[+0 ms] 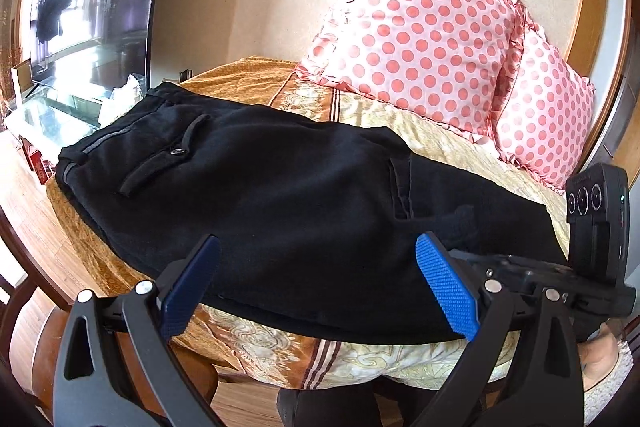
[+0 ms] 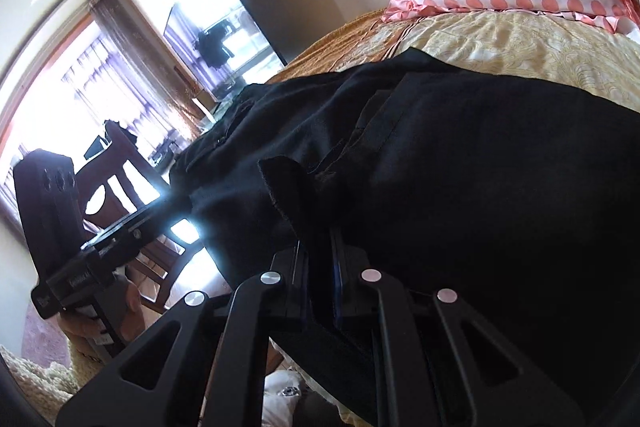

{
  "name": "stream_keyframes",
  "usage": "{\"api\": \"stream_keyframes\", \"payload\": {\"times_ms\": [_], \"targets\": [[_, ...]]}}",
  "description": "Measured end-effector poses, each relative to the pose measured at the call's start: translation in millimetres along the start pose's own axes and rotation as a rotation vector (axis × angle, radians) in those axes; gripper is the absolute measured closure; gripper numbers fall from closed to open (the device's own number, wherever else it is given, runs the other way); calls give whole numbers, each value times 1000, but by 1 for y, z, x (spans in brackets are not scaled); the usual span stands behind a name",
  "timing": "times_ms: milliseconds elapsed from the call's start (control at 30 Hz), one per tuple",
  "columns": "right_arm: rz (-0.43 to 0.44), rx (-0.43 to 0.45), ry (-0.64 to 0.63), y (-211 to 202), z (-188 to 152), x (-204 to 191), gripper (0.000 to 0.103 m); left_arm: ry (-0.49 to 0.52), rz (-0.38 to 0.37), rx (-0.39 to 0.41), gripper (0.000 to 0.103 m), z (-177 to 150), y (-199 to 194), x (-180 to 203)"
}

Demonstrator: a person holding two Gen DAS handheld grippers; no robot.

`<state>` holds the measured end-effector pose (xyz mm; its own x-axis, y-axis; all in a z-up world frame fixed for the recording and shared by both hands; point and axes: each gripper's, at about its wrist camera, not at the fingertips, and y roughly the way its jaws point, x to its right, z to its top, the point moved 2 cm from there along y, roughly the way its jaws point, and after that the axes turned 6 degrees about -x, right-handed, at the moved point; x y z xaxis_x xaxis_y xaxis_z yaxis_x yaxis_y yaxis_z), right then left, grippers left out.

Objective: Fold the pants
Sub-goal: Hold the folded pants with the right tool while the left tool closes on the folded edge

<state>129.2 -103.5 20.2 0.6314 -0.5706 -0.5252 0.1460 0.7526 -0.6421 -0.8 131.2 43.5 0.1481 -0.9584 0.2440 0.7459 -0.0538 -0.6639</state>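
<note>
Black pants (image 1: 260,195) lie spread across the bed, waistband and buttoned back pocket to the far left, legs toward the right. My left gripper (image 1: 316,287) is open, its blue pads hovering just above the pants' near edge, holding nothing. The right gripper's black body shows at the right of the left wrist view (image 1: 560,279), at the pants' right end. In the right wrist view my right gripper (image 2: 320,267) is shut on a fold of the pants (image 2: 460,187), the cloth pinched between the blue pads and bunched up in front of them.
The bed has a gold and cream patterned cover (image 1: 400,123). Two pink polka-dot pillows (image 1: 424,35) lean on the wall at the back. A dark TV screen (image 1: 88,11) and a glass stand sit to the left. A wooden chair (image 2: 124,171) stands beside the bed.
</note>
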Motion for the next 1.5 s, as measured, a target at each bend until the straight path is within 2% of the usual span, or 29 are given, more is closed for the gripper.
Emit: {"api": "stream_keyframes", "payload": {"times_ms": [100, 200, 233, 267, 333, 433, 500, 533, 633, 700, 733, 833, 967, 1333, 1500], "targets": [[-43, -21, -52, 5, -8, -4, 92, -6, 8, 1, 5, 0, -1, -4], [-67, -38, -128, 5, -13, -16, 74, -15, 22, 8, 5, 0, -4, -9], [-56, -42, -148, 3, -14, -21, 62, -21, 27, 12, 5, 1, -6, -11], [-45, -36, -164, 1, -15, -26, 58, -26, 32, 17, 5, 1, -8, -14], [-4, -3, -184, -4, -16, -36, 58, -37, 47, 28, 5, 2, -12, -20], [13, 16, -221, 2, -15, -47, 46, -58, 79, 44, 5, 3, -19, -33], [-28, -44, -238, 19, -21, -50, 44, -80, 102, 51, 5, 4, -25, -44], [-36, -23, -255, 18, -22, -51, 44, -94, 110, 53, 5, 5, -28, -50], [20, 14, -218, 9, -20, -50, 44, -148, 129, 62, 5, 5, -36, -73], [17, -36, -203, 19, -23, -44, 44, -194, 131, 59, 5, 8, -38, -92], [18, -10, -223, 17, -26, -46, 44, -224, 123, 54, 5, 9, -39, -101], [31, -9, -209, 16, -27, -46, 43, -336, 77, 35, 6, 13, -38, -130], [56, -14, -200, 23, -21, -42, 38, -456, -25, 4, 6, 20, -28, -157], [56, -11, -212, 22, -23, -45, 35, -649, -223, -87, 6, 25, 10, -189], [60, -10, -213, 22, -22, -44, 34, -675, -236, -95, 6, 21, 14, -192]]}}
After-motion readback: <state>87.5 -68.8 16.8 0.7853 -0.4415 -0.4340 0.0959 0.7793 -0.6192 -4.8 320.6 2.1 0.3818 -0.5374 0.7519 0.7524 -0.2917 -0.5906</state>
